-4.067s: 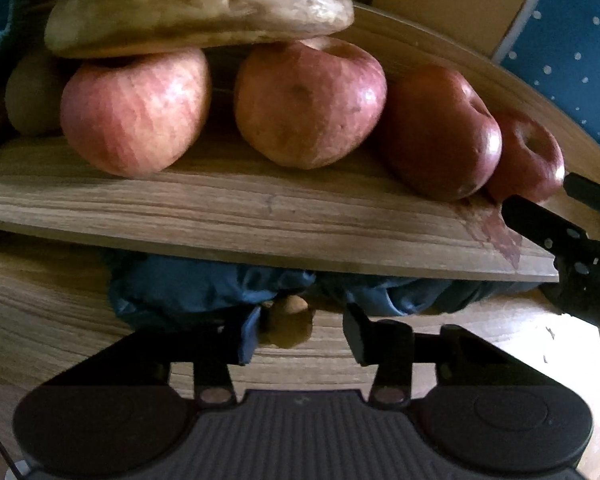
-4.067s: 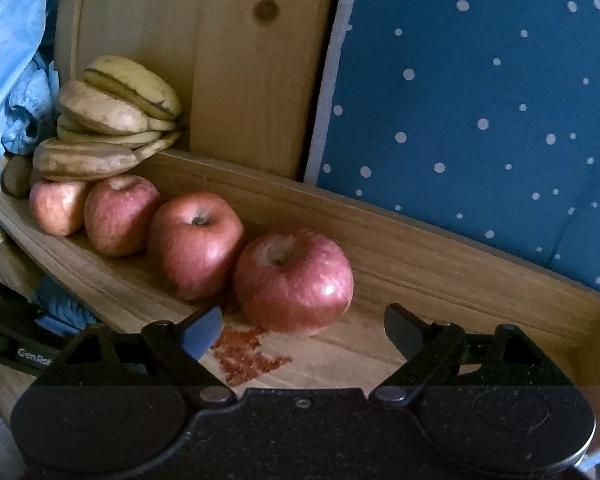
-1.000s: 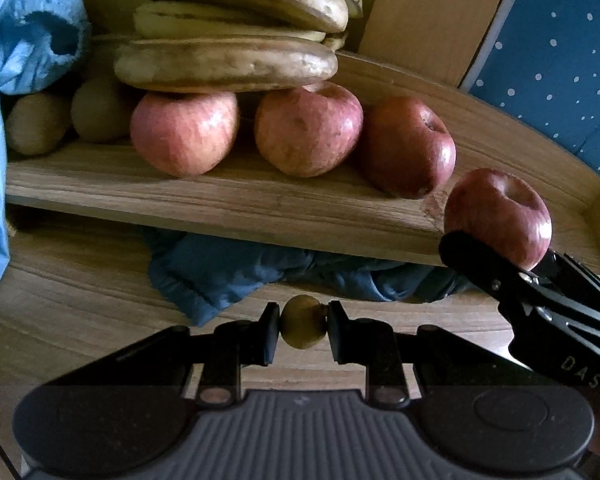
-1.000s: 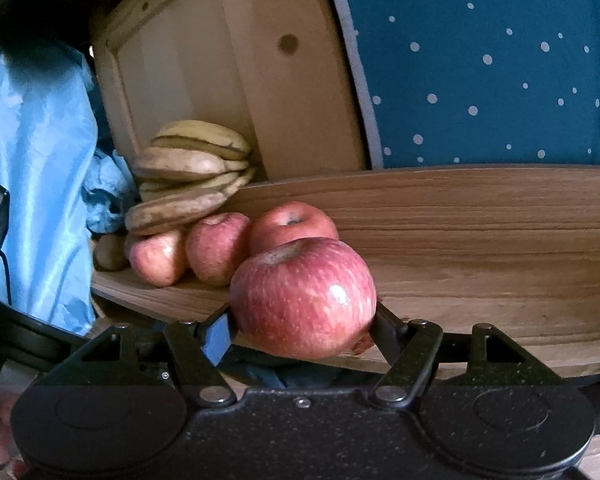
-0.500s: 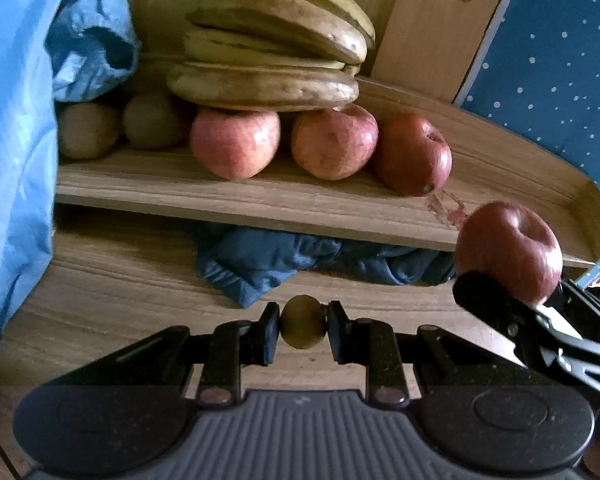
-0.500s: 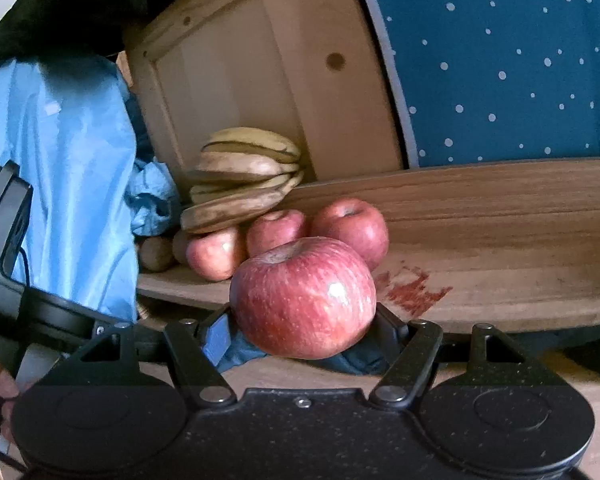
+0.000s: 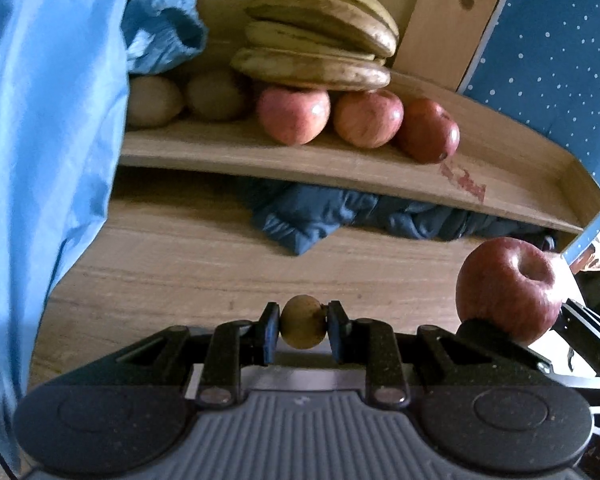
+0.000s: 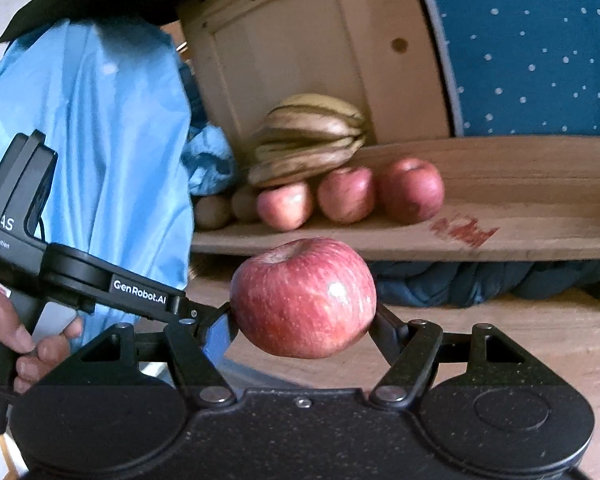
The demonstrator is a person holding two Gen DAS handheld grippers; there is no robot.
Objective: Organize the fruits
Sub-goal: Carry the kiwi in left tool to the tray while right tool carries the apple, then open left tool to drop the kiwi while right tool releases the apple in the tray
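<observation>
My left gripper [image 7: 303, 327] is shut on a small round brown fruit [image 7: 303, 327], held above the wooden floor. My right gripper [image 8: 303, 320] is shut on a big red apple [image 8: 303, 298]; that same apple [image 7: 507, 289] shows at the right of the left wrist view. On the wooden shelf [image 7: 340, 164] behind, three red apples [image 7: 368, 124] sit in a row under a stack of bananas [image 7: 320, 48]. Two brown kiwis [image 7: 216, 96] lie left of them. In the right wrist view the shelf's apples [image 8: 346, 200] and bananas [image 8: 308, 140] are further back.
Light blue fabric [image 7: 48, 152] hangs along the left. Dark blue cloth [image 7: 340, 216] is bunched under the shelf. A red stain [image 7: 466, 184] marks the shelf board. A dotted blue panel [image 8: 540, 48] and a wooden board [image 8: 300, 48] stand behind. A hand [image 8: 24, 344] holds the left gripper's handle.
Both grippers have pulled back from the shelf, each keeping its fruit. The shelf, apples and bananas look smaller and further off than before.
</observation>
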